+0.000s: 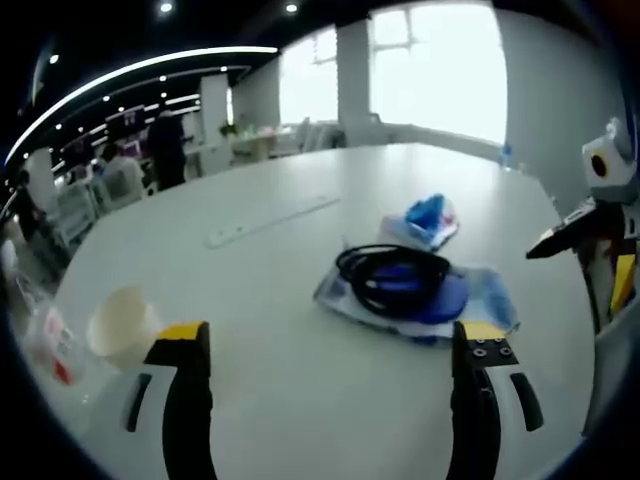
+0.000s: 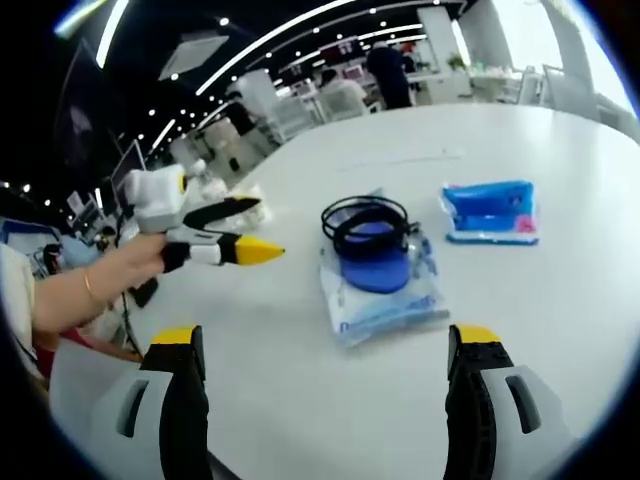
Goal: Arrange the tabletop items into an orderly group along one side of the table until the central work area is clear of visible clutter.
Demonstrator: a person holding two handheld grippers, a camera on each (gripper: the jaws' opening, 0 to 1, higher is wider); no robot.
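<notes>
Both grippers, left gripper [image 1: 330, 350] and right gripper [image 2: 325, 350], have black yellow-tipped jaws, seemingly on grey bodies.

Black cable coil [image 2: 366, 222] atop clear packet [image 2: 385, 290]; blue pack [image 2: 490, 211] right of coil, left gripper [image 2: 255, 232] left, on tabletop [image 2: 560, 320].

No readable text anywhere. Print on the clear packet [image 2: 385, 290] under the cable coil and on the blue pack [image 2: 490, 210] is too blurred to read.

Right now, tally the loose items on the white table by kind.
Coiled black cable: 1
Clear plastic bag holding a blue object: 1
Blue packet: 1
White paper cup: 1
Flat white strip: 1
Total: 5
</notes>
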